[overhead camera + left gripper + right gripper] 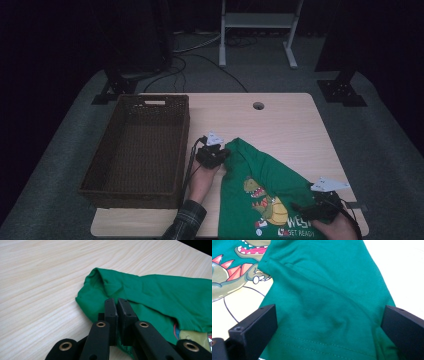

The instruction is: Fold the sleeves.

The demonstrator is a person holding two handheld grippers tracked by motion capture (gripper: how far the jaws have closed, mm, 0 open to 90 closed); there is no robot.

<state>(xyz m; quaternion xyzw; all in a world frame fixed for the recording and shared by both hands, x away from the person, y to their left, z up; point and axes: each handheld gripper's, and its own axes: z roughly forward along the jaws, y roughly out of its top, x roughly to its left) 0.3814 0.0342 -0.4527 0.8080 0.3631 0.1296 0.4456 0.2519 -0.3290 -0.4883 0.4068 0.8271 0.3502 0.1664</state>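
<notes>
There is one green shirt (265, 185) on the one wooden table (285, 117). It lies flat near the front edge, to the right of the one brown basket (137, 147). The shirt has one dinosaur picture (262, 200) on it, with white words under it.

There are two grippers, one in each hand. The left gripper (214, 155) is at the top left corner of the shirt. In the left gripper view its two black jaws are pressed tight together, and a bit of the green cloth (120, 290) is pinched between them.

The right gripper (320, 206) is at the right side of the shirt, near the table's front edge. In the right gripper view its two jaws stand far apart, and the green cloth (329, 302) lies between them. The jaws are not squeezing it.

One small round hole (258, 106) is in the table near the back edge
</notes>
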